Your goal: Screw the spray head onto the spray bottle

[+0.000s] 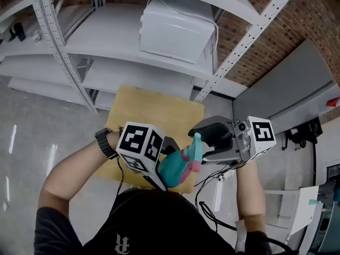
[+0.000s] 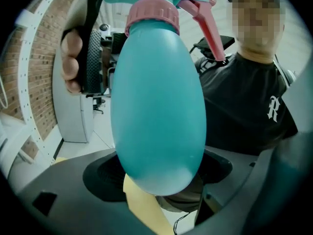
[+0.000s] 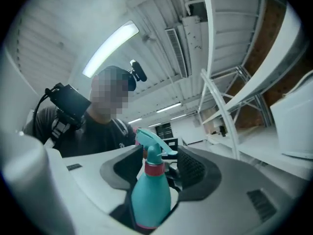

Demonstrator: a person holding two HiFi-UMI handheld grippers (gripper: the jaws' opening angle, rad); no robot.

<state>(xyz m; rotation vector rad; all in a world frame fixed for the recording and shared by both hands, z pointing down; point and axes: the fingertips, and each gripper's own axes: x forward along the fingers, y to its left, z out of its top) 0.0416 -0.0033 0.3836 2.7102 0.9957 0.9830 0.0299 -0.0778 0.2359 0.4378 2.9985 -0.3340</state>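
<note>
The teal egg-shaped plastic spray bottle (image 1: 171, 170) is held in the air above the pale wooden tabletop (image 1: 154, 108), clamped round its lower body by the left gripper (image 2: 156, 174). The teal spray head with pink trigger (image 3: 149, 142) is already seated on the pink ribbed collar (image 2: 152, 14); how tight it sits cannot be told. The right gripper (image 3: 159, 169) is set about the head with its jaws apart, nothing pressed. If those jaws were closed on the trigger rather than the collar, the head could be tilted and the thread crossed. Under a twist, the smooth rounded body could also be spun within the left pads
</note>
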